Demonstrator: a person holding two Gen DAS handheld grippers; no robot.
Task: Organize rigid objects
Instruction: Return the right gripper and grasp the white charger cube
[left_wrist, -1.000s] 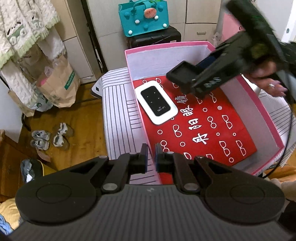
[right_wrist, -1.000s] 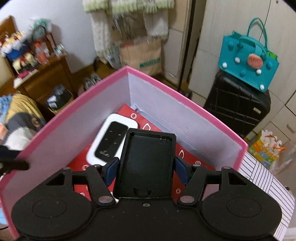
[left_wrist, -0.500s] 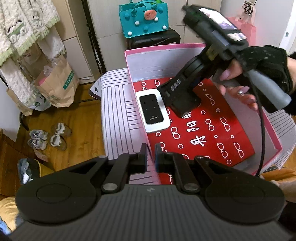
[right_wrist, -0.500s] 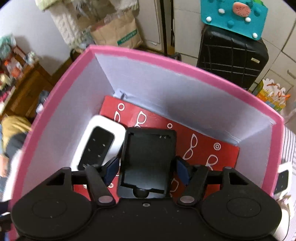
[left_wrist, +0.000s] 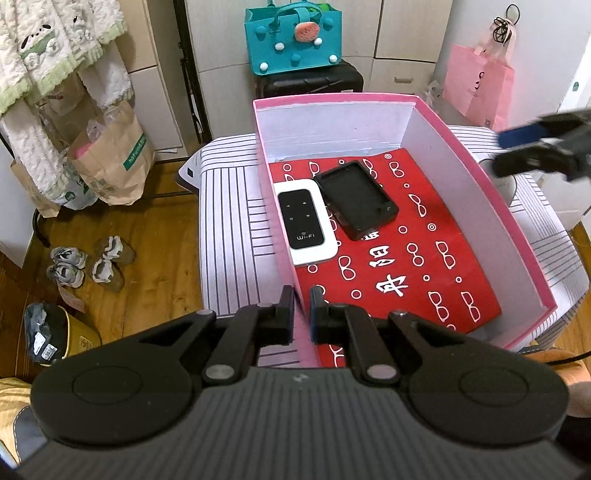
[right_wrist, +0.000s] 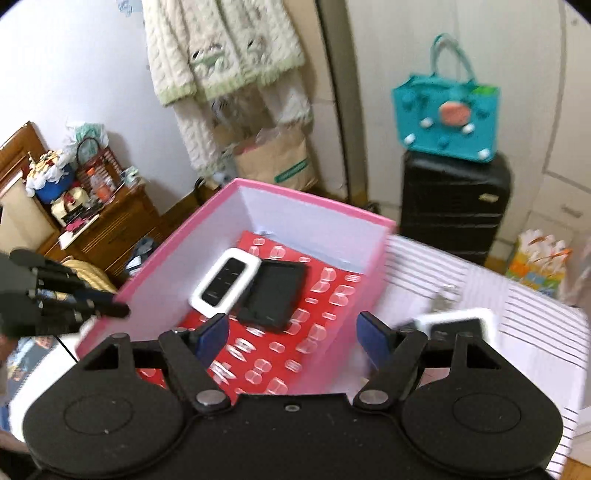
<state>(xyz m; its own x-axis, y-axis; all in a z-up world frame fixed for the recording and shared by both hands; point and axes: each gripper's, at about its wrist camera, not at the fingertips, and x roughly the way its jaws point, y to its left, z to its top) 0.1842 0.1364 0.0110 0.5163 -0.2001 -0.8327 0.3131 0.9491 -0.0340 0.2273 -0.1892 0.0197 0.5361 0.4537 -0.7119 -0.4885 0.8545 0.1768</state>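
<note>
A pink box (left_wrist: 480, 173) with a red patterned liner stands on a striped table. In it lie a white WiFi router (left_wrist: 306, 226) and a black case (left_wrist: 356, 199), side by side and touching; both show in the right wrist view, the router (right_wrist: 225, 282) and the case (right_wrist: 275, 295). My left gripper (left_wrist: 302, 295) is shut, with the box's near left wall at its tips; whether it pinches the wall is unclear. My right gripper (right_wrist: 291, 334) is open and empty, above the box's right edge; it also shows in the left wrist view (left_wrist: 532, 147).
Another white-framed device (right_wrist: 458, 325) lies on the striped table (right_wrist: 517, 317) right of the box. A black suitcase (right_wrist: 454, 199) with a teal bag (right_wrist: 447, 114) stands behind. Paper bags (left_wrist: 110, 158) and shoes (left_wrist: 85, 262) sit on the wooden floor left.
My right gripper set the black case down next to the router, opened, and pulled back to the right out of the box. My left gripper stayed put.
</note>
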